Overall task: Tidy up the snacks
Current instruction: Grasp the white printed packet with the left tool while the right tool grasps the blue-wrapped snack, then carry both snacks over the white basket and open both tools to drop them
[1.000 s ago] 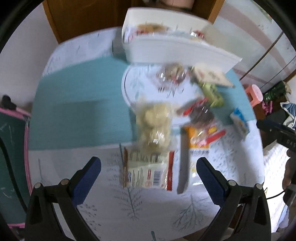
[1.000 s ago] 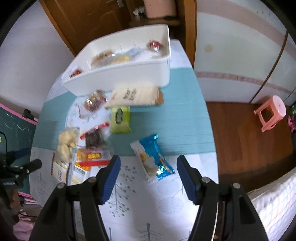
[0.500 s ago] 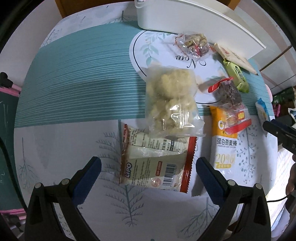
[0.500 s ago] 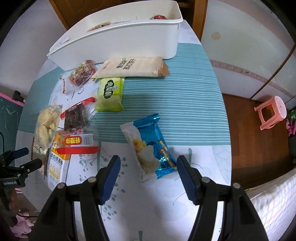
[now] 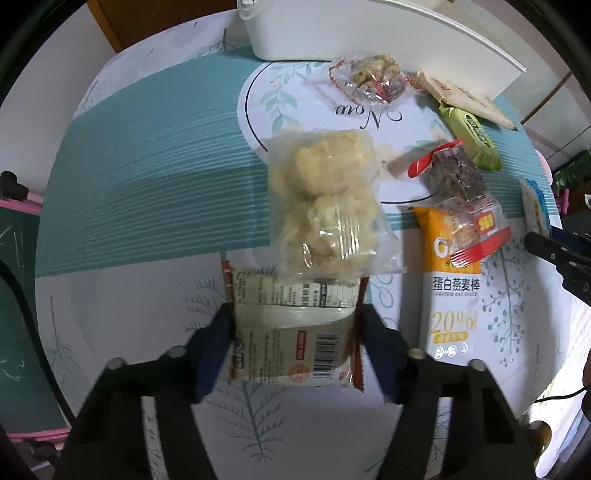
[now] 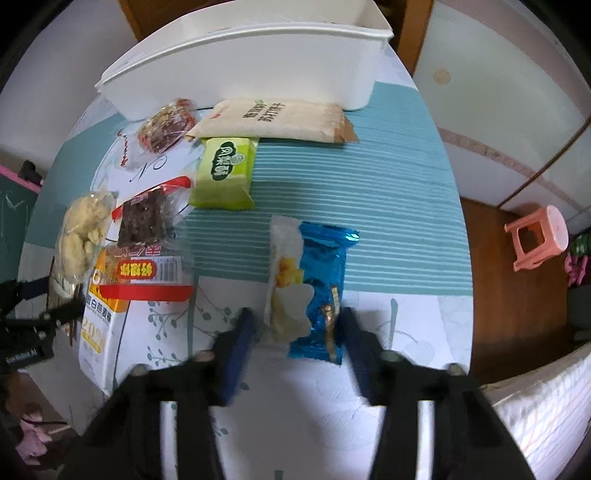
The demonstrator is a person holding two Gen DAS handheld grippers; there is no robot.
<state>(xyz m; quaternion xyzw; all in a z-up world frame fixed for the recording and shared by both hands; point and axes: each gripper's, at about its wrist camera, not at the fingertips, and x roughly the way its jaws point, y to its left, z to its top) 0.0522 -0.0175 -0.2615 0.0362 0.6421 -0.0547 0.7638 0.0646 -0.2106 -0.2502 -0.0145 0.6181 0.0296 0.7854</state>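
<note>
Snack packets lie on a round table before a white bin (image 6: 258, 62). My left gripper (image 5: 295, 332) is shut on a cream packet with red ends and a barcode (image 5: 291, 332), which lies on the table under the edge of a clear bag of yellow puffs (image 5: 325, 206). My right gripper (image 6: 295, 332) has its fingers on both sides of a blue foil packet (image 6: 314, 288); the left finger stands slightly apart from it. The white bin also shows in the left wrist view (image 5: 369, 33).
Other packets: an orange-and-white oat bar (image 5: 454, 302), a dark bar in clear wrap (image 6: 144, 218), a green packet (image 6: 225, 173), a long beige packet (image 6: 273, 118), a nut-bar packet (image 6: 166, 125). A pink stool (image 6: 539, 236) stands on the floor to the right.
Both grippers have moved down and forward to the table. The left jaws have closed onto the cream packet. The right jaws have narrowed around the blue packet.
</note>
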